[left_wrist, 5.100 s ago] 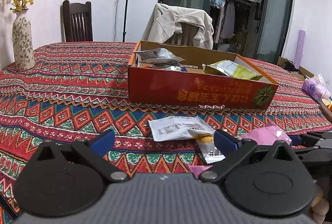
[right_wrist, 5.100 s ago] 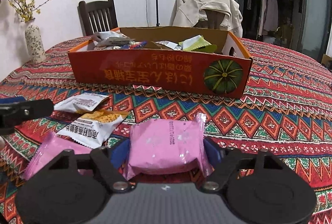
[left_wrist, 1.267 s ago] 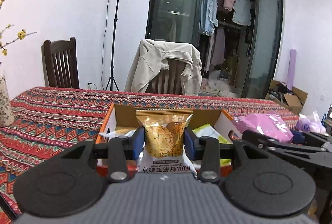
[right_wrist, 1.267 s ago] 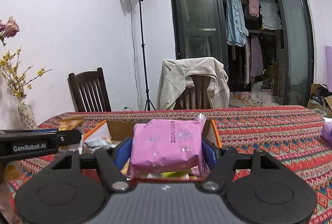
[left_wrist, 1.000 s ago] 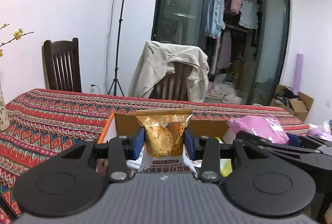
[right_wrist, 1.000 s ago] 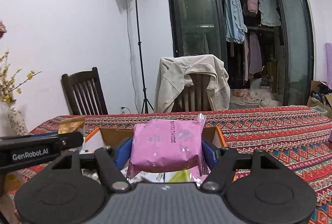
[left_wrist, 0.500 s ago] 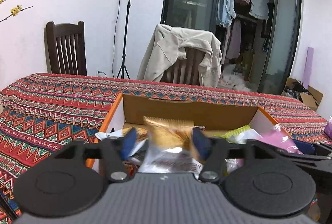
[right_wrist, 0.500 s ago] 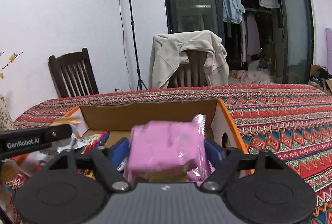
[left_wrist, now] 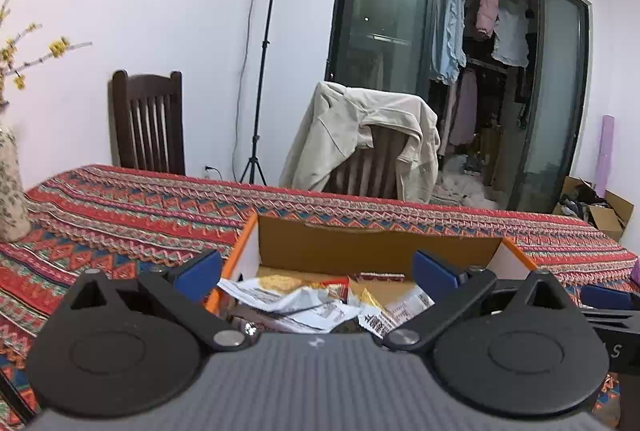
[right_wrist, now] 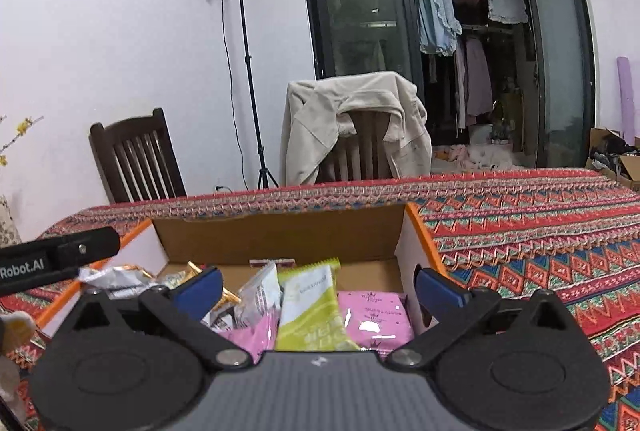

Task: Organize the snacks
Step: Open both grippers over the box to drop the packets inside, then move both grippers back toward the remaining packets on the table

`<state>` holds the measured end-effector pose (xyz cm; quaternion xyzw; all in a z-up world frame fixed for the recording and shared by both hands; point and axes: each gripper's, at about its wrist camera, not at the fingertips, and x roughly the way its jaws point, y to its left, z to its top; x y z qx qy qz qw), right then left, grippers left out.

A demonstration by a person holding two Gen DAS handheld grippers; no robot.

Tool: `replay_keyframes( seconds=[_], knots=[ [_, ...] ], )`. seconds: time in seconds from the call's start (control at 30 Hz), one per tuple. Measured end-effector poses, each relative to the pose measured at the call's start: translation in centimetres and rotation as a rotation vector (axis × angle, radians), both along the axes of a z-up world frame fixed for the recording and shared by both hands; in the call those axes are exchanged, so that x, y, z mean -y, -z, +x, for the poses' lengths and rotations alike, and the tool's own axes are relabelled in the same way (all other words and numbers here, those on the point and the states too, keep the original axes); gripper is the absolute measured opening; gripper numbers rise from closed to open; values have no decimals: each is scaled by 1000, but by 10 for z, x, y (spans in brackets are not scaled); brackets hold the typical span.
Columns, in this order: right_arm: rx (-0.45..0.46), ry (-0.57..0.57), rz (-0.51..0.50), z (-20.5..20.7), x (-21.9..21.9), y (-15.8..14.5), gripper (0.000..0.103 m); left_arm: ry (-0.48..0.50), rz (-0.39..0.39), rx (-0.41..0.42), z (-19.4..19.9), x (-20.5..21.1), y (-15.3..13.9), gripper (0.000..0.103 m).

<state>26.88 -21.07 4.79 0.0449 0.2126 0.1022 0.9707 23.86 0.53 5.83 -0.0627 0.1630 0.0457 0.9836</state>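
An orange cardboard box (left_wrist: 376, 235) stands on the patterned tablecloth with several snack packets inside. My left gripper (left_wrist: 318, 271) hovers over its left part, jaws opening wide, nothing gripped. Below it the oat-biscuit packet (left_wrist: 280, 281) lies loose among crumpled white wrappers (left_wrist: 308, 307). My right gripper (right_wrist: 320, 287) hovers over the right part of the box (right_wrist: 280, 235), jaws opening too and holding nothing. Under it the pink packet (right_wrist: 376, 315) lies flat beside a green packet (right_wrist: 312, 315). One finger (right_wrist: 60, 255) of the left gripper shows at the left edge of the right wrist view.
A flowered vase (left_wrist: 12, 191) stands at the table's left edge. Behind the table are a dark wooden chair (left_wrist: 148, 127), a chair draped with a beige jacket (left_wrist: 360, 143) and a light stand (left_wrist: 264, 71). Patterned tablecloth (right_wrist: 540, 223) stretches to the right of the box.
Both grippers came down over the box and opened. The biscuit packet left the left jaws and the pink packet left the right jaws; both now lie in the box.
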Motion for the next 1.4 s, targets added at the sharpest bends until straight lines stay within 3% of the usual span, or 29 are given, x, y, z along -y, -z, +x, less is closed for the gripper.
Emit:
replay_keyframes(
  seconds=[0.17, 0.4, 0.8, 1.4],
  knots=[
    [19, 3, 10, -22, 5, -21, 103, 12, -24, 20, -26, -4, -20, 103],
    [40, -41, -4, -66, 7, -34, 103, 34, 17, 24, -68, -5, -27, 103],
    [21, -122, -15, -139, 2, -5, 103, 34, -3, -63, -134, -25, 11, 103],
    [-153, -260, -53, -196, -58, 37, 103, 12, -5, -138, -202, -68, 45, 103]
  ],
)
